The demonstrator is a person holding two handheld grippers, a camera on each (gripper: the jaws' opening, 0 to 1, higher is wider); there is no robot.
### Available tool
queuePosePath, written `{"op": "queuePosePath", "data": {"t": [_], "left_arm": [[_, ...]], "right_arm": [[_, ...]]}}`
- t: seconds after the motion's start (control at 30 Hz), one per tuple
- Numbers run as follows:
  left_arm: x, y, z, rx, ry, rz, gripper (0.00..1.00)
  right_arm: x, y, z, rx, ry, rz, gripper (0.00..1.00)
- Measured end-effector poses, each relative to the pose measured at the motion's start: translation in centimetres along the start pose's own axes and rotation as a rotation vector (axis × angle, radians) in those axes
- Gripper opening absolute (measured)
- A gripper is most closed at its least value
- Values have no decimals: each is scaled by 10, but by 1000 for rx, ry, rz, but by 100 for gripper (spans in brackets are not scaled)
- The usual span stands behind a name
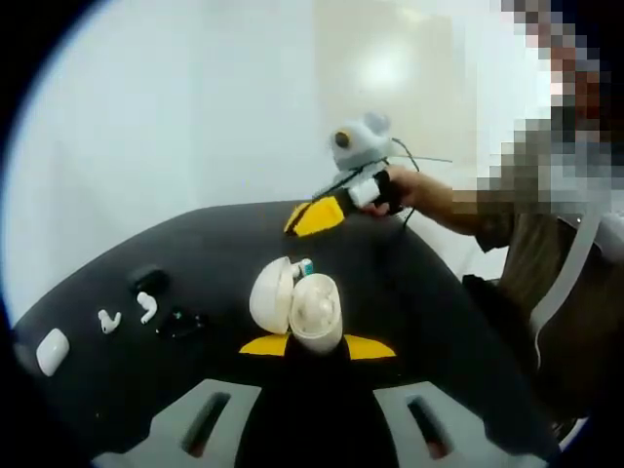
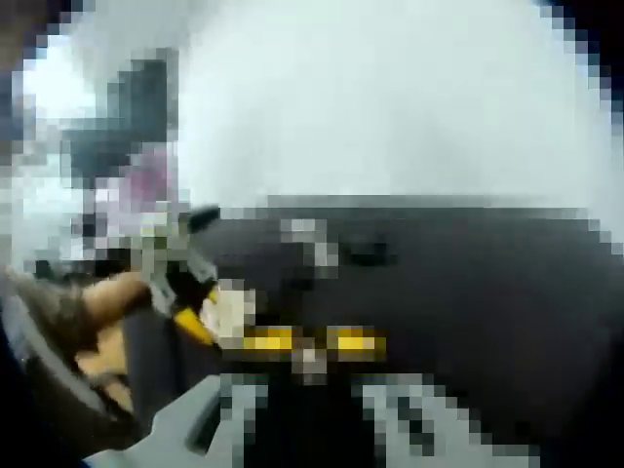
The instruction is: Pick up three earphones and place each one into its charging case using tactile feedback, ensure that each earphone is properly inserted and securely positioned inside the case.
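On a black table (image 1: 409, 292), the left gripper (image 1: 318, 343) pinches an open cream charging case (image 1: 297, 304) between its yellow-tipped jaws, lid swung left. Left of it lie two loose white earphones (image 1: 146, 308) (image 1: 109, 321), a closed white case (image 1: 52, 351) and dark cases (image 1: 148, 280). Beyond, a person's hand holds the right gripper (image 1: 314, 218); whether its yellow jaws grip anything cannot be told. The right gripper view is heavily blurred.
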State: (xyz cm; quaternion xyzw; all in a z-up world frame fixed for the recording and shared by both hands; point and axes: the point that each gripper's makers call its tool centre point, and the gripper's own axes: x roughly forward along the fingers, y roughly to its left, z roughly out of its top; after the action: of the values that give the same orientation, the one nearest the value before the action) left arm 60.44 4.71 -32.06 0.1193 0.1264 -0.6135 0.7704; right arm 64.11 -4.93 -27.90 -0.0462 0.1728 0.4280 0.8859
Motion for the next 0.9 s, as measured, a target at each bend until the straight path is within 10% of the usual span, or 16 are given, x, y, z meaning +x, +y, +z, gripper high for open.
{"op": "queuePosePath", "data": {"t": [0.3, 0.9], "left_arm": [[0, 0, 0, 0, 0, 0, 16], [1, 1, 0, 0, -1, 0, 16]], "right_arm": [[1, 24, -29, -560, 163, 120, 14], [15, 13, -41, -768, 174, 146, 8]]}}
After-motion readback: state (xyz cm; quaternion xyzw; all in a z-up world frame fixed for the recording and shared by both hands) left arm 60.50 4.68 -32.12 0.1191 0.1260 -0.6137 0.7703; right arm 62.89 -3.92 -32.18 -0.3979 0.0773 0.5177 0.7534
